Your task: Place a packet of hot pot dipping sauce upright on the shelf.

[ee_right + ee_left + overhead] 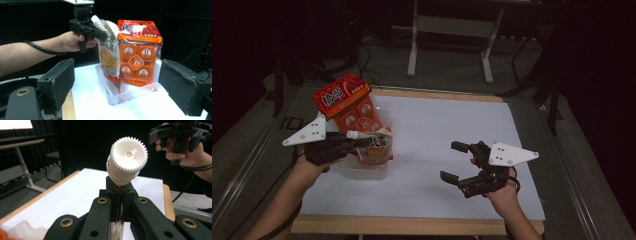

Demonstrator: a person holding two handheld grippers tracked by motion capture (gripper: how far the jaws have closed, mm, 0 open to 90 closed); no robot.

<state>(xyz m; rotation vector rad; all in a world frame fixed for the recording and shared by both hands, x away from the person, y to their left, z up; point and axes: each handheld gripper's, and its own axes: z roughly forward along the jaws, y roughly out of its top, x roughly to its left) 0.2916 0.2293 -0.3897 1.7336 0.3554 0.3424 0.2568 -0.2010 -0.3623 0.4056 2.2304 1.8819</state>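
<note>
One clear plastic tub [130, 96] sits on the white table [447, 130], and two food packs stand inside it: one big orange pack [138, 53] and, just beside it, one smaller pouch [108, 53] with one white cap [128, 157]. The left gripper [344, 142] squeezes the pouch just below the cap. Well away from the tub, the right gripper [458, 162] holds nothing, its jaws wide apart.

Left gripper [357, 141]: held at the left side of the table, jaws pointing right and closed together on a spouted pouch [109, 47], pinching it just below its cap. Left forearm enters from the bottom left. Right gripper [455, 161]: held low at the right side, jaws pointing left, spread wide apart with nothing between them. Right forearm enters from the bottom right.
</note>
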